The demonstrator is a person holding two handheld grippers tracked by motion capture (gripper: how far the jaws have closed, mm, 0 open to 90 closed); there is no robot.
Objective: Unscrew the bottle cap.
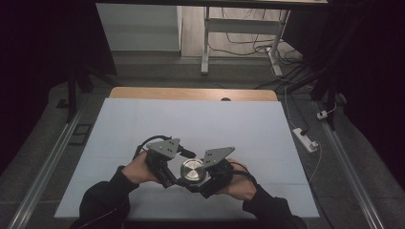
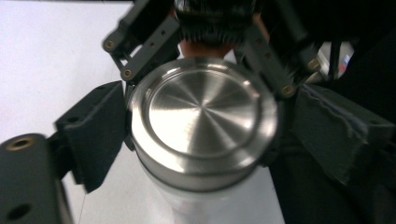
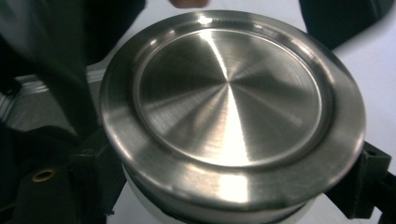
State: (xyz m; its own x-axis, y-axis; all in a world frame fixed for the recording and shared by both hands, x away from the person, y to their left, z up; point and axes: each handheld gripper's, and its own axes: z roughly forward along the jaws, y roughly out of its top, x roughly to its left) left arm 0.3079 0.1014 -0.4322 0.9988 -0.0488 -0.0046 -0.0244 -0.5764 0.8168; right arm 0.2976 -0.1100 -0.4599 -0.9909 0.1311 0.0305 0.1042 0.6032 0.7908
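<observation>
You hold a white bottle with a steel lid (image 1: 191, 170) at the table's (image 1: 267, 138) six o'clock edge, left gripper (image 1: 173, 175) clamped on its body, right gripper (image 1: 203, 181) closed beside the lid, so unscrewing likely comes next: steady one, twist the other.

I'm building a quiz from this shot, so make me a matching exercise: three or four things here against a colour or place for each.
Things:
1. lid
2. table cover
3. left gripper
4. power strip

Descriptions:
A. on the floor, right of the table
B. brushed silver metal
C. plain white
D. black jaws at the container's left side

Pairs: 1-B, 2-C, 3-D, 4-A
</observation>
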